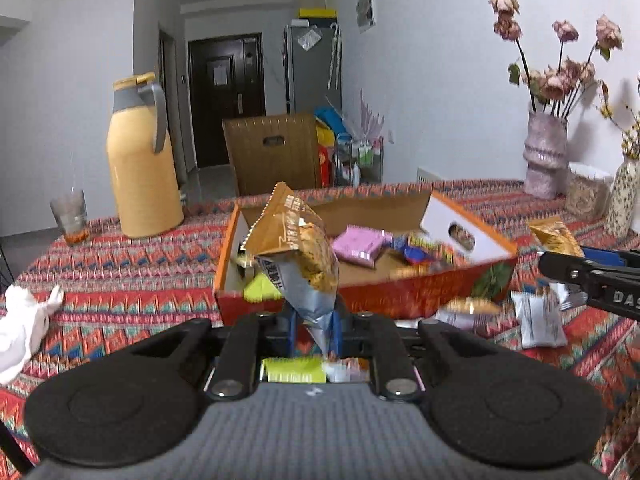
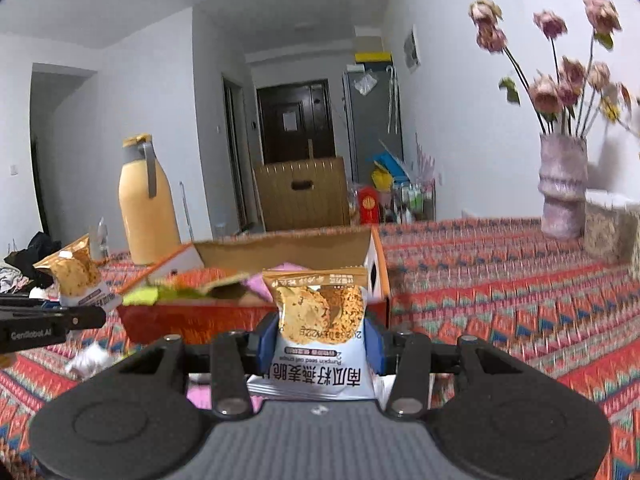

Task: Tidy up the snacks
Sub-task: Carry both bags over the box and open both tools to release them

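My left hand-held gripper (image 1: 316, 330) pinches one cracker packet (image 1: 298, 252) and my right hand-held gripper (image 2: 320, 338) another packet (image 2: 320, 320), both above the tabletop (image 1: 132, 280) before the blurred snack box (image 1: 400, 296), its contents unreadable.

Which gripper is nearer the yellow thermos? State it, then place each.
Left. The left gripper holds its packet right of the yellow thermos; the right gripper sits farther right, past the box.

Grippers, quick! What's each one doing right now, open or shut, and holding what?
Left gripper: shut on a snack packet.
Right gripper: shut on an oat crisp packet.
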